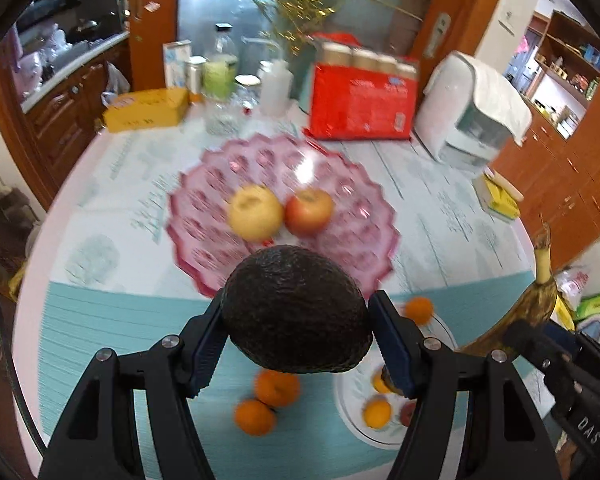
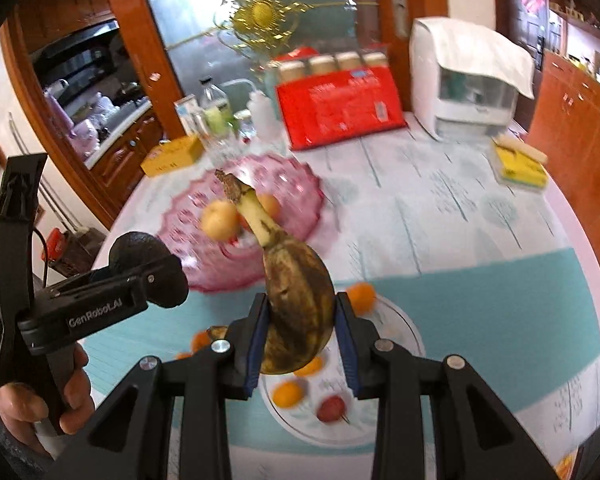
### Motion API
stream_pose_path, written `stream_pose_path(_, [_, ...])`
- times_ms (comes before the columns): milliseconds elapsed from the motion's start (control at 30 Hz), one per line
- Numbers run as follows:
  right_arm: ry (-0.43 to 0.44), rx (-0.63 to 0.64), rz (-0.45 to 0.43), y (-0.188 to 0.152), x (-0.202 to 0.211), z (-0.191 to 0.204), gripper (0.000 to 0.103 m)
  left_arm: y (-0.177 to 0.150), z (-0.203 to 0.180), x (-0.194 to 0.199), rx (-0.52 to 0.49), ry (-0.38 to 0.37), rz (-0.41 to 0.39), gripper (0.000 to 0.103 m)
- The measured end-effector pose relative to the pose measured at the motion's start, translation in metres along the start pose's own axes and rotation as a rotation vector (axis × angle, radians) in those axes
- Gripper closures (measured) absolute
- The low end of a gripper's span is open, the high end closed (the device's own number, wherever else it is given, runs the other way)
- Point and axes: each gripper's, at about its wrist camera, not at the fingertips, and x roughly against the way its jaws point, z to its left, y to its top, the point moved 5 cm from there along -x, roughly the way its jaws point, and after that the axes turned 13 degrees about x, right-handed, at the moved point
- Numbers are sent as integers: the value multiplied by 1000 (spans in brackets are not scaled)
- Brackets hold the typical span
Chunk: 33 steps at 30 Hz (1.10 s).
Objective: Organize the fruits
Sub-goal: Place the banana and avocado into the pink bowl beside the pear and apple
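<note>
My left gripper (image 1: 298,336) is shut on a dark avocado (image 1: 296,308), held above the table; from the right wrist view the same avocado (image 2: 134,250) shows at the left. My right gripper (image 2: 300,340) is shut on a brown-spotted banana (image 2: 296,292), stem pointing up and away; it also shows at the right edge as the banana (image 1: 536,304). Beyond both lies a pink scalloped glass dish (image 1: 340,176) holding a yellow apple (image 1: 255,212) and a red apple (image 1: 309,213). Below are several oranges (image 1: 277,388) on the cloth and a white plate (image 2: 396,328) with small fruit.
At the table's back stand a red box (image 1: 362,102), a yellow box (image 1: 146,110), bottles and jars (image 1: 220,72), and a white appliance (image 1: 466,108). A yellow sponge pack (image 2: 520,164) lies at the right. A hand (image 2: 48,392) grips the left tool's handle.
</note>
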Motion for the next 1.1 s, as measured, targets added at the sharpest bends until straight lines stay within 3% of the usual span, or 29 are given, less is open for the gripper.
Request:
stream_pose_path(200, [48,-34,18,28,-38,10,70,37,29,-10,13,58,-32,36])
stream_pose_path(367, [77,-64,55,41,-77,18,70,49,43,-38,20,82,-6,36])
stream_pose_path(733, [51,-136,144,47,-164,8,70,45,50,-113,25,74,109,36])
stream_pose_path(1100, [-19,-86,153,71,-216,-11,69,34,34,-156,22,32,208,36])
